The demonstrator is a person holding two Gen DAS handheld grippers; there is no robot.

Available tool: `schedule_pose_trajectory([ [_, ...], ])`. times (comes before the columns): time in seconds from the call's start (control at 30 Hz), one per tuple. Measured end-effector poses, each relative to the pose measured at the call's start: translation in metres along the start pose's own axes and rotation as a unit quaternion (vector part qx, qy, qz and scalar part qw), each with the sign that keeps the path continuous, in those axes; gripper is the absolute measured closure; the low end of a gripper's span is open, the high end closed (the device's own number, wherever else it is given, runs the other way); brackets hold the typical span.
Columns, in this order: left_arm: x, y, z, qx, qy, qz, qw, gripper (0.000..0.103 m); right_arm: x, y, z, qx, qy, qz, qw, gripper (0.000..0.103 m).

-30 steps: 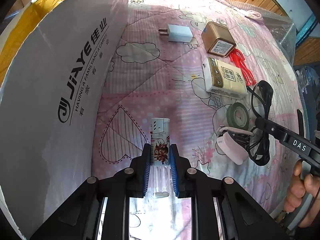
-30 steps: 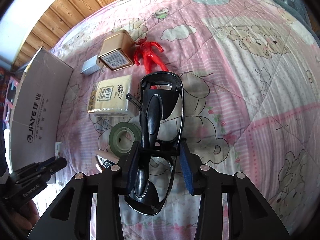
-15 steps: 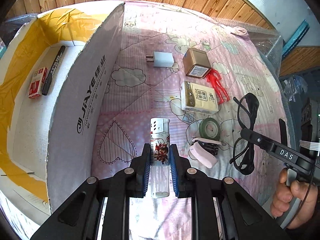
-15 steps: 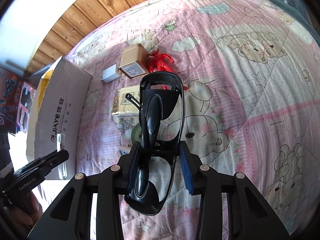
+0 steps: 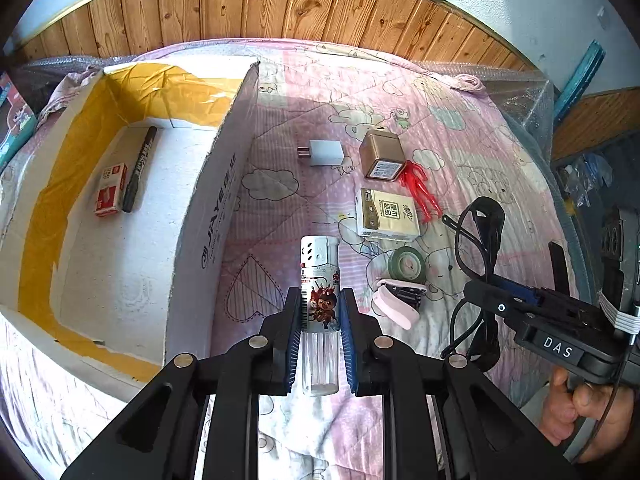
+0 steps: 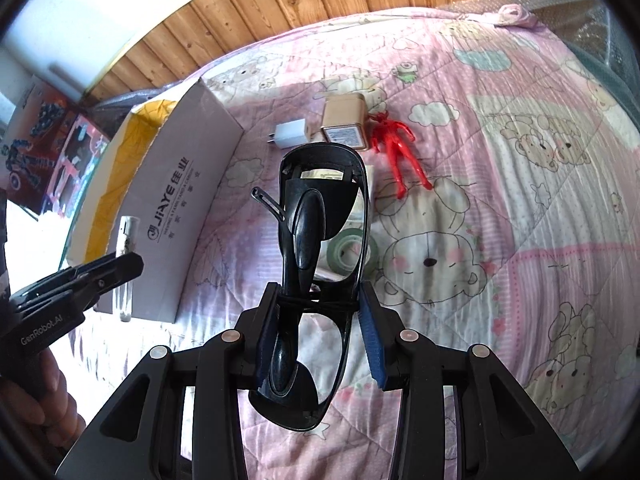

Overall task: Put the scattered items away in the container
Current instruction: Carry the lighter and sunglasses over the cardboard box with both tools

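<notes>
- My left gripper sits at the bottom centre of the left wrist view, its fingers closed tight on a lighter that points up the frame.
- My right gripper is clamped on a pair of black glasses, gripped across the folded frame at the centre of the right wrist view.
- The cardboard box fills the left of the left wrist view, open at the top, resting on the pink bed quilt.
- Inside the box, at upper left, a black marker lies beside a small red-and-white box.
- On the quilt, right of the box: a white charger, a gold tin, a red figure touching the tin, and a tissue pack.
- Lower down lie a green tape roll and a pink stapler, close together.
</notes>
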State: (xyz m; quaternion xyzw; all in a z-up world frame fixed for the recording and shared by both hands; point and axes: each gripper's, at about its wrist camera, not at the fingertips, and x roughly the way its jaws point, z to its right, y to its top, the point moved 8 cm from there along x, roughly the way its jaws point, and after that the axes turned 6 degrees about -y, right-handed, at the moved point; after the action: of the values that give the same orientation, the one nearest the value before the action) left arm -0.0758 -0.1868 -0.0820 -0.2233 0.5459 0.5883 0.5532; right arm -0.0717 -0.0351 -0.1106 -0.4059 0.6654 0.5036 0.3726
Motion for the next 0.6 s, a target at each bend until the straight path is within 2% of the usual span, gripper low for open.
schedule_pose_trajectory([
  [0.2, -0.021, 0.001, -0.01, 0.003, 0.026, 0.022, 0.9994, 0.084, -0.014, -0.001, -0.033, -0.047, 0.008, 0.01, 0.999, 0.064],
  [0.6, -0.061, 0.006, -0.032, -0.024, 0.03, 0.066, 0.9971, 0.084, -0.041, 0.011, -0.092, -0.128, 0.018, 0.039, 0.991, 0.064],
])
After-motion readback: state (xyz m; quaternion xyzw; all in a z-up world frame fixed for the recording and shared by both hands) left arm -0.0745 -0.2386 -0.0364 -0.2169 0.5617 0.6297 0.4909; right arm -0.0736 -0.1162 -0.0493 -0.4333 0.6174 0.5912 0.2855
